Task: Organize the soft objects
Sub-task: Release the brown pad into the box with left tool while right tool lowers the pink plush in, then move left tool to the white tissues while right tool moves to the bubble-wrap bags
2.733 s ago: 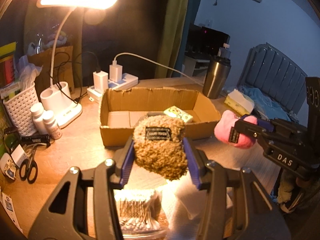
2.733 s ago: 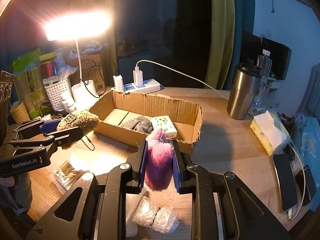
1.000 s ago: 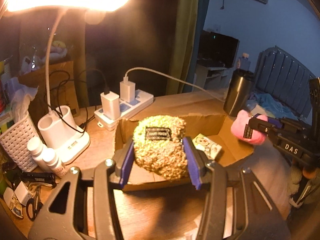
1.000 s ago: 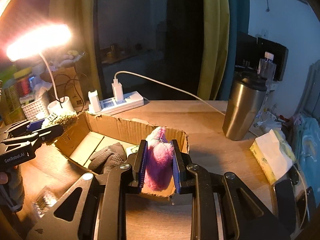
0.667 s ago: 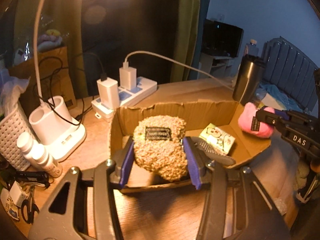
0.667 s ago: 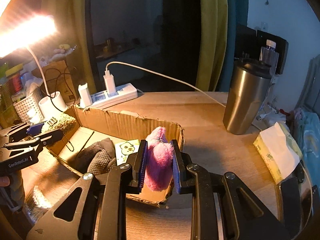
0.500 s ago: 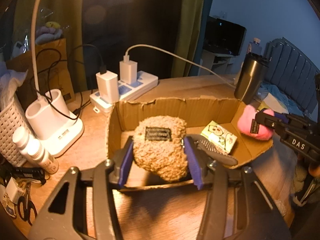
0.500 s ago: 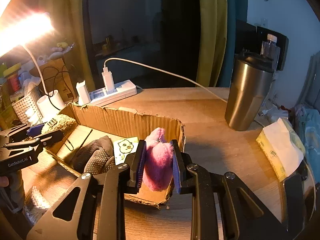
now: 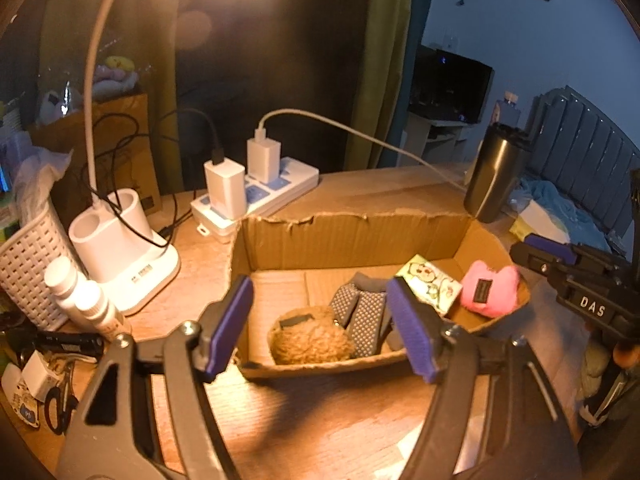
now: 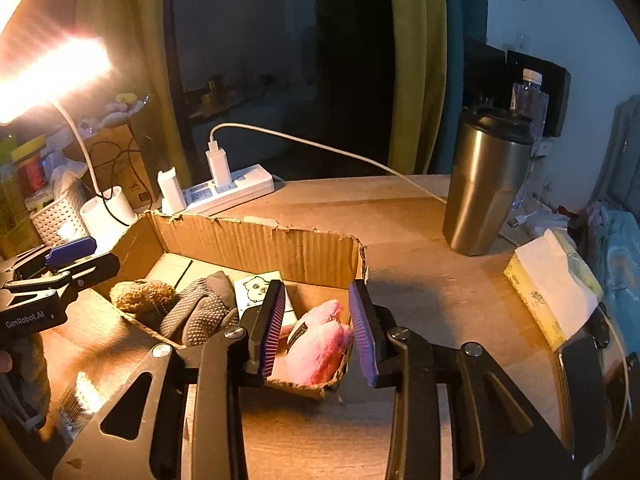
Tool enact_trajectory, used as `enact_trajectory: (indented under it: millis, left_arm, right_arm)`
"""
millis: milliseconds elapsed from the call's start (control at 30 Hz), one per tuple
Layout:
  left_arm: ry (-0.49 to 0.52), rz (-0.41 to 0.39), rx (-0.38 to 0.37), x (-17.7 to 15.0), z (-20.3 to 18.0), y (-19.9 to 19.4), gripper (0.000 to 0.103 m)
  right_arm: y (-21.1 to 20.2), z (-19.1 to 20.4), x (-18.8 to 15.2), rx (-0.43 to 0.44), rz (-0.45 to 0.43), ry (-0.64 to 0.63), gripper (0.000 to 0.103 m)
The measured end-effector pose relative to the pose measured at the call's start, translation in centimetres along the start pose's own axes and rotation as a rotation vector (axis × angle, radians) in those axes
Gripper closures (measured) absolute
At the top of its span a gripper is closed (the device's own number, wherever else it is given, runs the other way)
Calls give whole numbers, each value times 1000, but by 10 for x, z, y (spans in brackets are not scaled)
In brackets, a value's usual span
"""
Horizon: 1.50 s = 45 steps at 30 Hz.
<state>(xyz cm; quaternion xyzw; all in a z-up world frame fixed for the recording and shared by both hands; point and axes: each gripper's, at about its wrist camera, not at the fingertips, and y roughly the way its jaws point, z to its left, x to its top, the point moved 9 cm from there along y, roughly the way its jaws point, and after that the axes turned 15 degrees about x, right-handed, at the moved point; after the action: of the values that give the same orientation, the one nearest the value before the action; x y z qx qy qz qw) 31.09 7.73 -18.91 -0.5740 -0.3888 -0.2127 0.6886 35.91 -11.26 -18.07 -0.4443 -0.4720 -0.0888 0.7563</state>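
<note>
A shallow cardboard box [image 9: 352,232] [image 10: 256,244] sits on the wooden desk. A brown fuzzy plush [image 9: 310,340] [image 10: 144,294] lies in its near left corner. A pink plush [image 9: 488,290] [image 10: 318,346] lies at its right end. Grey dotted gloves [image 9: 362,312] [image 10: 200,312] and a small cartoon packet [image 9: 430,286] [image 10: 256,290] lie between them. My left gripper [image 9: 320,328] is open and empty above the brown plush. My right gripper [image 10: 316,332] is open, its jaws either side of the pink plush without gripping it.
A white lamp base [image 9: 120,248], power strip with chargers [image 9: 256,196], white basket [image 9: 28,276], bottles [image 9: 80,296] and scissors [image 9: 60,404] crowd the left. A steel tumbler [image 10: 488,188], tissue pack [image 10: 552,284] and phone [image 10: 588,384] stand right of the box.
Both grippers opened over the box. The brown plush dropped into the left end and the pink plush into the right end.
</note>
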Motion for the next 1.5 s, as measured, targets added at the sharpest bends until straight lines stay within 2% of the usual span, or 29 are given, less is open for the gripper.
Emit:
enact_trajectory:
  millis: [367, 433, 500, 867, 1033, 1200, 1367, 1500]
  left_arm:
    - [-15, -56, -18, 5, -1, -38, 32]
    - [-12, -63, -24, 5, -3, -44, 32]
    - [-10, -69, -27, 5, -4, -49, 32]
    - [-11, -94, -32, -1, -5, -74, 32]
    - [-14, -100, -32, -5, -3, -81, 31]
    - [-28, -96, -32, -12, 2, -86, 29]
    - [-39, -92, -41, -21, 5, -92, 22]
    - [-56, -89, -35, -29, 11, -96, 20]
  right_arm:
    - [-33, 24, 2, 7, -39, -26, 66]
    - [-37, 29, 3, 11, -45, -29, 62]
    - [-41, 34, 3, 18, -53, -30, 49]
    - [-57, 55, -1, 29, -69, -52, 48]
    - [-63, 62, -6, 31, -71, -54, 40]
    - [-64, 68, -16, 33, -56, -58, 39]
    - [-67, 76, -26, 37, -45, -66, 39]
    - [-69, 83, -35, 43, -35, -71, 39]
